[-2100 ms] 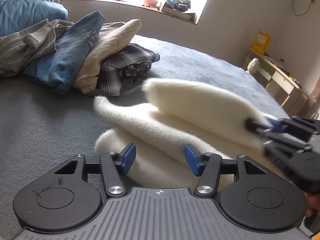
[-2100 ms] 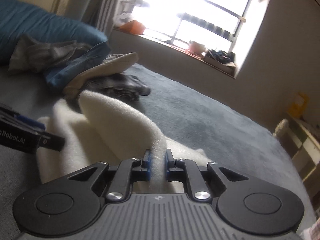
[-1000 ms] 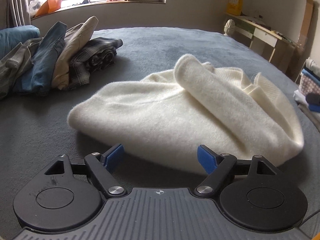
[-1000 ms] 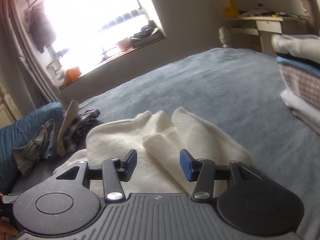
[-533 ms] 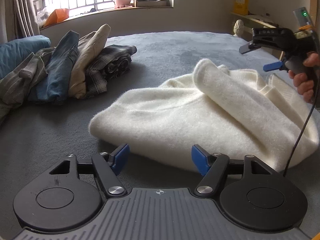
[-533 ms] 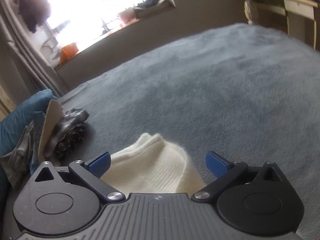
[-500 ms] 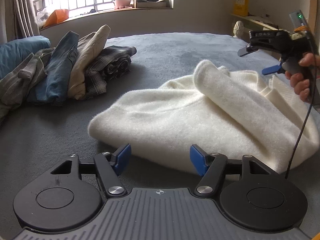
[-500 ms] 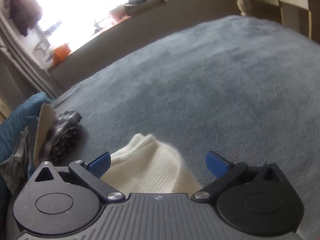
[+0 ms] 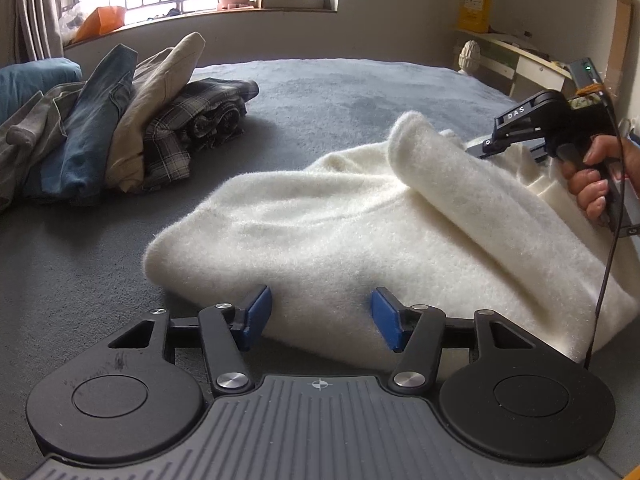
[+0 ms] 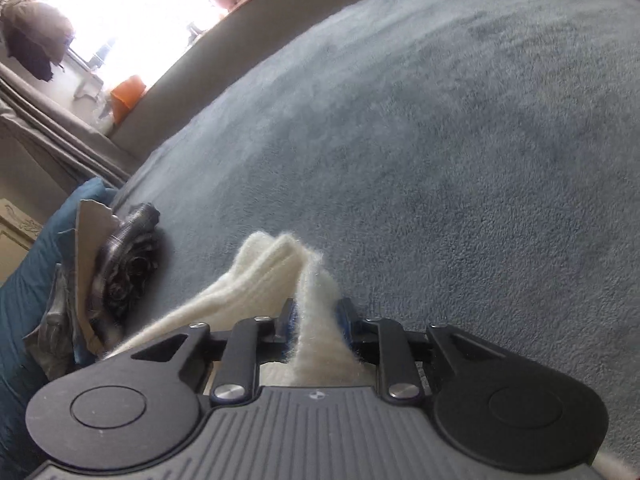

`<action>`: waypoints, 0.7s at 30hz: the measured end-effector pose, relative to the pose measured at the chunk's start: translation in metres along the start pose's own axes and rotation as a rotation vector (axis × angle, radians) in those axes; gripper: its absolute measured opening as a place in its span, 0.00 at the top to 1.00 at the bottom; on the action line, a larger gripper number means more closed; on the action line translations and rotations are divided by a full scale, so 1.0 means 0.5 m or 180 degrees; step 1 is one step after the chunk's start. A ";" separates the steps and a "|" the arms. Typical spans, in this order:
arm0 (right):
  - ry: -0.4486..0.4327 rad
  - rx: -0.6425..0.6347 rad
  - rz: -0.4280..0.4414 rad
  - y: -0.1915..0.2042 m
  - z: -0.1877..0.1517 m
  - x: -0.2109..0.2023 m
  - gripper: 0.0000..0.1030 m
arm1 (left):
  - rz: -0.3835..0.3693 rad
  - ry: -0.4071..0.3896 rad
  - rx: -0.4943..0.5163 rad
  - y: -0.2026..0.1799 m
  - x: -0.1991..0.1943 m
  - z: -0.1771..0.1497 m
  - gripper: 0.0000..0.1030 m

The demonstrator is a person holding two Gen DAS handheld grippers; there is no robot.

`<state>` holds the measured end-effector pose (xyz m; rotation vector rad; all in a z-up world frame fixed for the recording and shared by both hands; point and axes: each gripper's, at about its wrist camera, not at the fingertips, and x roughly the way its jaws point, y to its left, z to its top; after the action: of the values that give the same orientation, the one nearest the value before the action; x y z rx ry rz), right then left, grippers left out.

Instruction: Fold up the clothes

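progress: cream sweater (image 9: pixel 340 232) judged partly folded; one thick flap already laid over the body, final fold and tidying judged left
sweater location: laid on the grey bed cover (image 9: pixel 340 92), just in front of the left gripper (image 9: pixel 318 316)
left gripper: jaws wide, nothing held; near edge of sweater sits between the blue pads (image 9: pixel 256 312)
right gripper (image 10: pixel 316 320): narrowed onto a fluffy edge of the sweater (image 10: pixel 280 276), far side of garment
unfolded pile (image 9: pixel 120 120): denim, beige, plaid and grey items heaped, well apart from sweater, judged not yet done
materials: sweater fuzzy, thick, soft-rounded folds; cover short plush; denim stiffer
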<state>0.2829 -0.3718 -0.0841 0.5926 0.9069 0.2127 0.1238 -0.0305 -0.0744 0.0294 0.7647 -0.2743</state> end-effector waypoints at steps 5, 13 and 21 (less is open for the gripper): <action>-0.0255 0.0060 0.0588 0.023 -0.050 -0.107 0.82 | -0.0033 0.0045 -0.0092 0.009 0.002 -0.002 0.46; -0.0504 -0.0476 0.0481 0.081 -0.147 -0.254 0.87 | -0.0045 0.0111 -0.0239 0.016 -0.012 -0.011 0.47; -0.0546 -0.0699 0.0322 0.102 -0.175 -0.281 0.87 | -0.0040 0.0151 -0.0173 0.006 -0.037 -0.022 0.47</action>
<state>0.1318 -0.3538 -0.0012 0.4456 0.6778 0.3429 0.1042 -0.0218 -0.0699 -0.0202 0.8193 -0.2655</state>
